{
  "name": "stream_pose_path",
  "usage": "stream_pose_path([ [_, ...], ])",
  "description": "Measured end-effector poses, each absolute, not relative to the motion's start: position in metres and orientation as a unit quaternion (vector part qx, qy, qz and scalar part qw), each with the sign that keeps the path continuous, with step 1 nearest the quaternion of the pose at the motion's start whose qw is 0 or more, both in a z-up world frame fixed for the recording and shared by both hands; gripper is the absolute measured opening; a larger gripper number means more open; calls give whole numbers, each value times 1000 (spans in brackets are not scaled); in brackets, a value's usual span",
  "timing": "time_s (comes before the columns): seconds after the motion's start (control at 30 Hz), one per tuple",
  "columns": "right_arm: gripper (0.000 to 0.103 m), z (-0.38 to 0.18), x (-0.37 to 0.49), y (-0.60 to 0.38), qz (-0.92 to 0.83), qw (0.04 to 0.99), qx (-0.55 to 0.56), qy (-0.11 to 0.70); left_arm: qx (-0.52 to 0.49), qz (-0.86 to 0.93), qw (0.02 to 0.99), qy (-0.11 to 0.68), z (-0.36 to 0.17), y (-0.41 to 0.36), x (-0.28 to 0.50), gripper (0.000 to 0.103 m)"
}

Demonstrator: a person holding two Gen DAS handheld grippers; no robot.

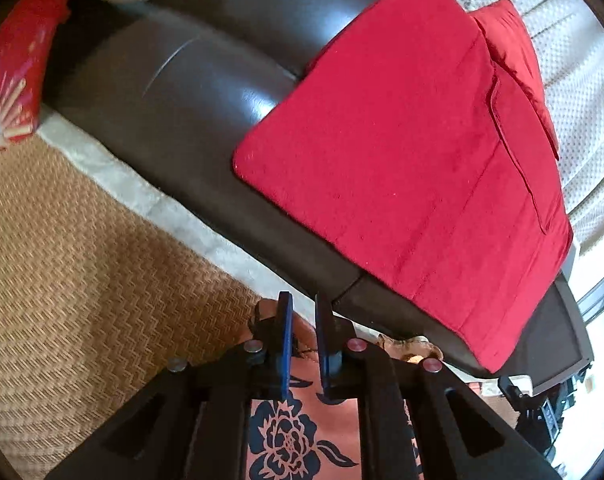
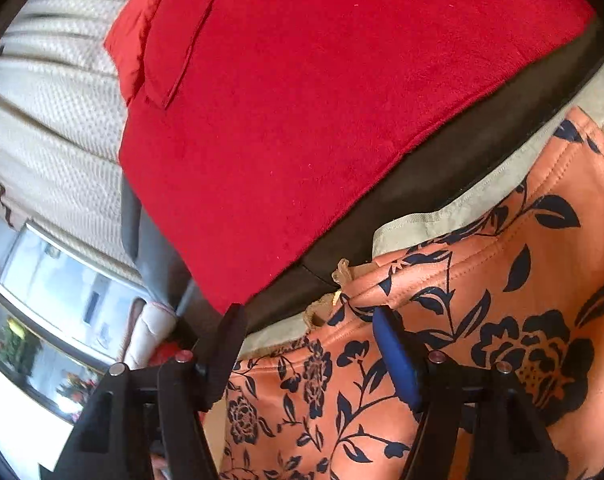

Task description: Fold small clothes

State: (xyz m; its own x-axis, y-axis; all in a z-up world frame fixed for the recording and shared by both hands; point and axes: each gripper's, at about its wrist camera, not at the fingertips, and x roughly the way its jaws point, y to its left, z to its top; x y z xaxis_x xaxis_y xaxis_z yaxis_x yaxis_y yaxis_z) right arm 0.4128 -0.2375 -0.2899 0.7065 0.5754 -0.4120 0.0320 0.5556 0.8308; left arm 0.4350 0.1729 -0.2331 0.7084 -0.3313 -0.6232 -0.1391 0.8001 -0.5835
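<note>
Red cloth [image 1: 402, 160]: folded flat on the dark couch seat [image 1: 206, 92], front edge at the seat's lip.

Left gripper [image 1: 302, 312]: nearly shut, holding nothing, off the seat over the mat [image 1: 82, 240].

Right gripper [image 2: 306, 332]: jaws wide, empty, above floral fabric [image 2: 482, 320].

Risk: a low approach could drag the cloth off the lip.

Room: bare seat lies left of the cloth; cushions crowd the far side.
</note>
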Motion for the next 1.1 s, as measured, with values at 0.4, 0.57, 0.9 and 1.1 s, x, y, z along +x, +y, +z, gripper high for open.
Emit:
stream_pose_path([
  [0.4,53,-270,381,-273,83,846,381,363,-151,-86,896,409,-221,92,415,52],
  [0.57,53,-283,364,-313,21,848,371,378,-106,8,876,470,-265,99,427,53],
  [0.9,14,-309,351,-318,22,843,276,461,-43,61,886,457,-280,96,415,53],
  [1.1,8,-314,322,-324,50,835,271,477,-17,55,897,438,-283,94,396,54],
])
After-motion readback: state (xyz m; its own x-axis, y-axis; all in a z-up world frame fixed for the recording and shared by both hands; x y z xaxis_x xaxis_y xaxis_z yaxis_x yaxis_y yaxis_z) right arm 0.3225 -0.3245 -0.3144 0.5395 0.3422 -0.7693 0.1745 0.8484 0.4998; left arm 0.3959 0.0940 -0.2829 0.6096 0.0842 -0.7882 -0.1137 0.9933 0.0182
